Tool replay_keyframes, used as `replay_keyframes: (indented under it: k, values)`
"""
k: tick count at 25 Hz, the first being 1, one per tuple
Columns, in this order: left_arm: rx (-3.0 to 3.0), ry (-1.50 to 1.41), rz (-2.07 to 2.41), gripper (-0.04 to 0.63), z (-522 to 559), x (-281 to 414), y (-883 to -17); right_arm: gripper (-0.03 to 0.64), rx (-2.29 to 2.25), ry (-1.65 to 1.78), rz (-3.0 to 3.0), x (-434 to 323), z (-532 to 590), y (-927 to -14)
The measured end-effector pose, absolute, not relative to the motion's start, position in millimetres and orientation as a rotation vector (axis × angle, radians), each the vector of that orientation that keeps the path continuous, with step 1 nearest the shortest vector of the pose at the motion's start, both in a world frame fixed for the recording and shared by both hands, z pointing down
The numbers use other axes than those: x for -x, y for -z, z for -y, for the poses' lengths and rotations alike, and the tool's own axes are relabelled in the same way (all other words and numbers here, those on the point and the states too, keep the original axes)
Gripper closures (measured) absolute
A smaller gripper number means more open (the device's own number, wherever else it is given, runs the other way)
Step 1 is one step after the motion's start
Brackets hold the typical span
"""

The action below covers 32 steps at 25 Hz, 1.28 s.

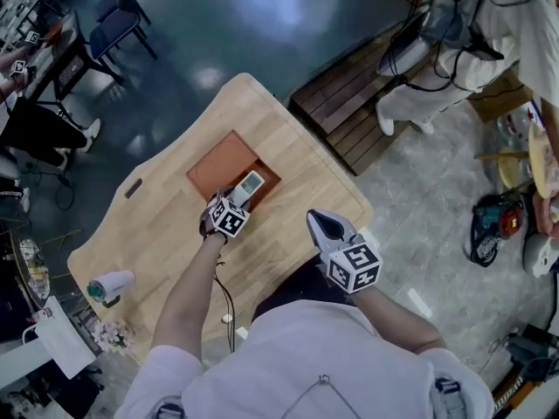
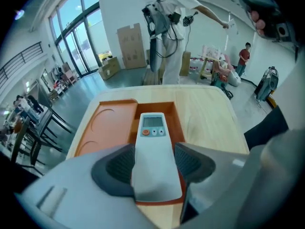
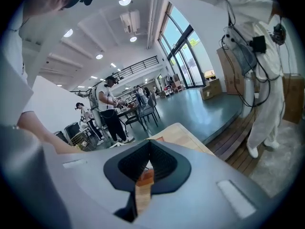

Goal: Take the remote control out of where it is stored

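A white remote control [image 2: 153, 151] with a small screen and an orange button is clamped between the dark pads [image 2: 118, 166] of my left gripper [image 2: 152, 168]. It hangs over the open compartment of an orange storage tray [image 2: 107, 125] sunk in the wooden table [image 2: 209, 120]. From the head view the remote [image 1: 249, 185] sticks out of the left gripper [image 1: 234, 202] above the tray [image 1: 218, 162]. My right gripper [image 1: 325, 225] is held off the table's near edge, jaws together and empty. The right gripper [image 3: 149, 168] shows its pads touching, nothing between them.
A small white device [image 1: 112, 284] and flowers [image 1: 110, 333] sit at the table's left end. A person in white [image 1: 472, 33] stands by a wooden platform [image 1: 354, 103] beyond the table. Chairs [image 1: 122, 16] and a desk are at far left.
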<state>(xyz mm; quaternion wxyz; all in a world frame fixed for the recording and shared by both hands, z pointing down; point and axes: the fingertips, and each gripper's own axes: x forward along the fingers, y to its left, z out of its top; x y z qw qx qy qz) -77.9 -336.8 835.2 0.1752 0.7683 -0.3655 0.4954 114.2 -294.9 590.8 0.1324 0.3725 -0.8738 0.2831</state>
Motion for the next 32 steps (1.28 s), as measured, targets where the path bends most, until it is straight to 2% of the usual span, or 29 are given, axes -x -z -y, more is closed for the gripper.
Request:
replay_keyframes:
  k: [5, 9, 15, 20, 26, 32]
  values:
    - [-2.222, -1.250, 1.240, 0.328, 330, 93, -773, 0.589, -1.017, -0.769, 2.582, -95, 293, -575]
    - [-2.288, -1.074, 1.471, 0.327, 331, 106, -692, 0.589, -0.960, -0.727, 2.635, -77, 300, -561]
    - [-2.374, -0.564, 1.856, 0.327, 314, 129, -538, 0.589, -0.879, -0.653, 2.733, -50, 315, -531]
    - [-2.386, -0.144, 2.064, 0.327, 275, 148, -443, 0.588, -0.738, -0.578, 2.874, -12, 316, -484]
    - [-2.323, 0.162, 2.135, 0.327, 234, 159, -405, 0.589, -0.561, -0.479, 3.007, 36, 309, -440]
    - [-2.307, 0.202, 2.161, 0.327, 212, 157, -398, 0.589, -0.456, -0.466, 3.052, 64, 299, -427]
